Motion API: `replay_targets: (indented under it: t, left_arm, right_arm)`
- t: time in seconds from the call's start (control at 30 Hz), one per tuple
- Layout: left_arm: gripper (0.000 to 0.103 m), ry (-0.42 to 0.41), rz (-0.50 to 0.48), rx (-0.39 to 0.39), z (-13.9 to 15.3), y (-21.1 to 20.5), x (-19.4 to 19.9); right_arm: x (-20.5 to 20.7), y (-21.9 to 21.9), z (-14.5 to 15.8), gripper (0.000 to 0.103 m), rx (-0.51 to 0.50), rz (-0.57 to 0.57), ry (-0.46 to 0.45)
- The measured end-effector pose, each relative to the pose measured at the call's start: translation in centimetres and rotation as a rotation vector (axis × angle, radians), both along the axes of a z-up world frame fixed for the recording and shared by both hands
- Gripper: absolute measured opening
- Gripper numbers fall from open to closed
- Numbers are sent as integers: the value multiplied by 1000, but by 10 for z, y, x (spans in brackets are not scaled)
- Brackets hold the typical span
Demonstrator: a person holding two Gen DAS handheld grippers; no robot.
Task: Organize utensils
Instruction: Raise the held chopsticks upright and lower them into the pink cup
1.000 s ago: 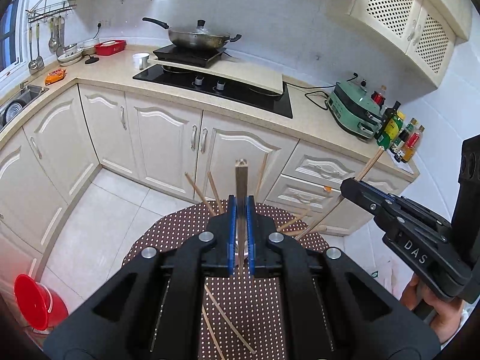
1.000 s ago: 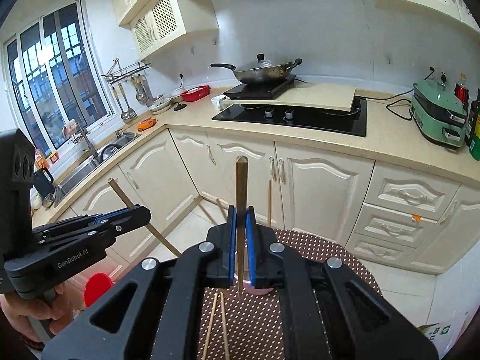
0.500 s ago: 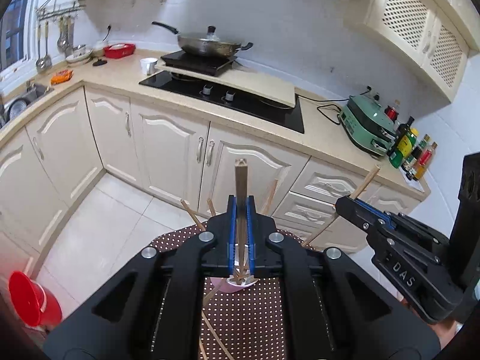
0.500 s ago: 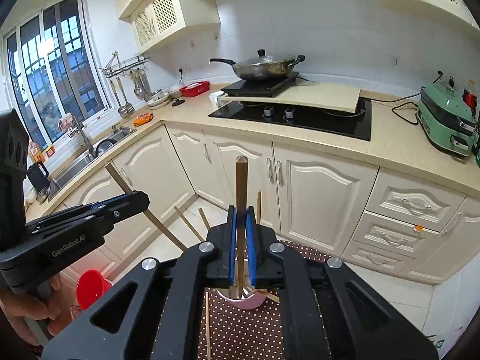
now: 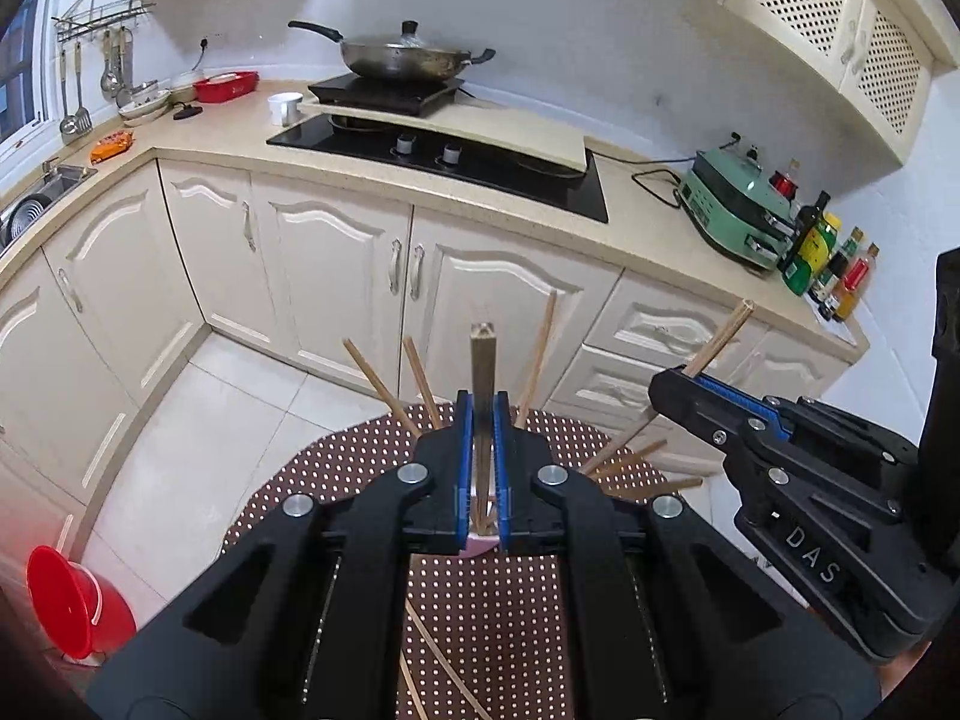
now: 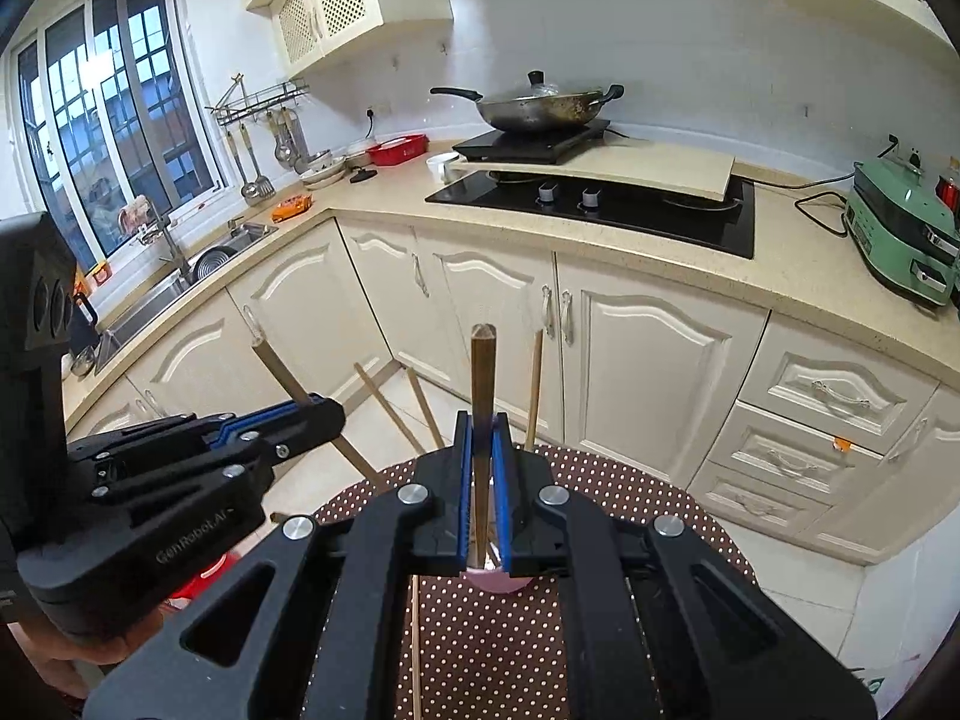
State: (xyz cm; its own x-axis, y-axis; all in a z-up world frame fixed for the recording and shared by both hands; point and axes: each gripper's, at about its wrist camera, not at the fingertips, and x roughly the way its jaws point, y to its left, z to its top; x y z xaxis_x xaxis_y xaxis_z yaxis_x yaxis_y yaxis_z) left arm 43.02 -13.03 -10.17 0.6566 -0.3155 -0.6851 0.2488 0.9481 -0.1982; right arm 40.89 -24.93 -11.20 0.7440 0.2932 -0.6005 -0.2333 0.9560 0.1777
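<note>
My left gripper [image 5: 482, 414] is shut on a wooden chopstick [image 5: 482, 360] held upright; it also shows at the left of the right wrist view [image 6: 312, 414]. My right gripper [image 6: 482, 426] is shut on another chopstick [image 6: 482, 372]; it also shows at the right of the left wrist view [image 5: 678, 381]. Both chopstick tips reach down to a pink cup [image 6: 495, 579] on the round dotted table [image 6: 600, 480]; the cup is mostly hidden behind the jaws. Several chopsticks [image 5: 378, 384] stand in the cup and fan outward. Loose chopsticks [image 5: 444, 672] lie on the table.
Cream kitchen cabinets [image 5: 336, 276] stand beyond the table, with a hob and wok [image 5: 402, 57] on the counter. A green appliance [image 5: 738, 216] and bottles [image 5: 828, 264] sit at the right. A red bucket [image 5: 72, 606] is on the floor at left. A sink [image 6: 180, 276] lies under the window.
Both grippers have moved forward and down toward the cup, each still holding its chopstick. The cup has come into view between the jaws.
</note>
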Motion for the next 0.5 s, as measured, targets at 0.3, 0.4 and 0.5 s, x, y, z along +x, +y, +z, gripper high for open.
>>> replay_targets:
  t: [0.3, 0.4, 0.5]
  left_arm:
    - [7, 52, -18, 13, -16, 4, -9]
    - [7, 69, -20, 18, -21, 5, -12]
    - [7, 94, -23, 25, -27, 6, -13]
  right_arm:
    - [-9, 11, -12, 6, -40, 1, 32]
    - [-11, 13, -18, 6, -57, 0, 37]
    - [-11, 15, -24, 6, -66, -2, 51]
